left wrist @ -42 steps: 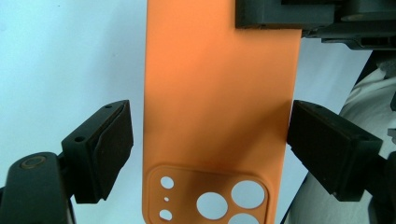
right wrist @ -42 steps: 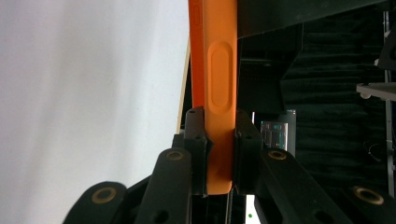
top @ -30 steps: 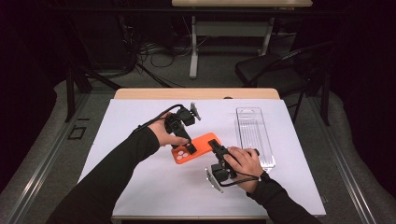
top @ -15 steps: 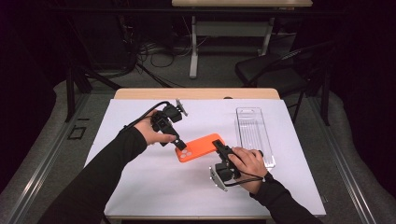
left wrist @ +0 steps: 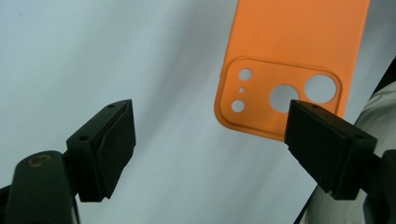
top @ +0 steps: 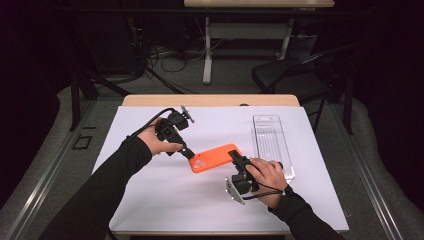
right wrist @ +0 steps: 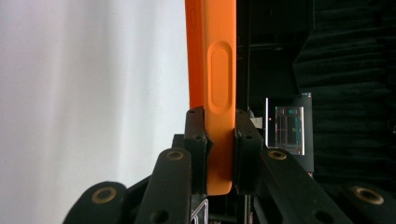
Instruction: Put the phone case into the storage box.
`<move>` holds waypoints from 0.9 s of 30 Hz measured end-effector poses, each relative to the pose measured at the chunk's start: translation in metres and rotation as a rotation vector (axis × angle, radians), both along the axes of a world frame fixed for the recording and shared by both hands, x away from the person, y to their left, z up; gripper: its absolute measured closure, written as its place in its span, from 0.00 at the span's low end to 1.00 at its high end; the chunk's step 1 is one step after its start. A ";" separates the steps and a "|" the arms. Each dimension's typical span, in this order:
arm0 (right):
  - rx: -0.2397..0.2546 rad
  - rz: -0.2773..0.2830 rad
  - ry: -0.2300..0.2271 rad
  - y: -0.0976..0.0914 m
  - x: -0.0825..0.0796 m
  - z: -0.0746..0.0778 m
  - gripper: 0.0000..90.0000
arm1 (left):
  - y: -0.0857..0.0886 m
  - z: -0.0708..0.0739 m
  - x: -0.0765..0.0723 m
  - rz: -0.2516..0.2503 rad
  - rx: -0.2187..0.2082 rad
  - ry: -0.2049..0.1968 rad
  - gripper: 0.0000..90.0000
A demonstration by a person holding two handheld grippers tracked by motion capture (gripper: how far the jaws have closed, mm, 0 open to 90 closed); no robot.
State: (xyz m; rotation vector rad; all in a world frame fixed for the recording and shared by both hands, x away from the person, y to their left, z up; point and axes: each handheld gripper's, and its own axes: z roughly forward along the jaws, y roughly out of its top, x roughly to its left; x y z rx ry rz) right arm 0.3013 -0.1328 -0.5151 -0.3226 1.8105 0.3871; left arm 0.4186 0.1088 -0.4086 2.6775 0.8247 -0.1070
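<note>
Right claw [top: 235,159] is clamping the orange phone case [top: 216,157] mid-surface, left claw [top: 188,153] gaping beside its camera-cutout end, clear tray [top: 271,144] sitting near the right edge.

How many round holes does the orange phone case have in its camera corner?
5 in the phone case, by the left gripper view: two large ones side by side, two small ones stacked, one tiny between them. The jaw may hide more.

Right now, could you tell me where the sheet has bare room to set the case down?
Bare: the near strip of the sheet and the far middle, left of the tray. Crowded: mid-sheet, around the case.
</note>
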 end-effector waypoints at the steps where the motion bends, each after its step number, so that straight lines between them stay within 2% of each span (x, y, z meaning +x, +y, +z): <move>1: -0.008 0.002 0.004 -0.001 0.000 0.001 0.89 | 0.001 0.000 0.000 0.006 -0.003 0.000 0.19; 5: 0.024 -0.011 0.016 -0.004 0.001 0.002 0.89 | 0.009 -0.002 -0.001 0.017 -0.006 -0.004 0.19; 17: 0.151 -0.055 0.111 -0.010 0.005 0.008 0.89 | 0.023 -0.009 -0.011 0.024 -0.041 -0.025 0.19; 21: 0.222 -0.055 0.168 -0.009 0.007 0.012 0.89 | 0.025 -0.012 -0.013 0.022 -0.054 -0.031 0.20; 22: 0.253 -0.059 0.192 -0.009 0.007 0.013 0.89 | 0.026 -0.013 -0.014 0.024 -0.059 -0.032 0.20; 26: 0.344 -0.077 0.263 -0.010 0.007 0.017 0.89 | 0.027 -0.015 -0.016 0.026 -0.071 -0.049 0.20; 27: 0.354 -0.096 0.279 -0.010 0.007 0.019 0.89 | 0.027 -0.016 -0.017 0.025 -0.074 -0.051 0.21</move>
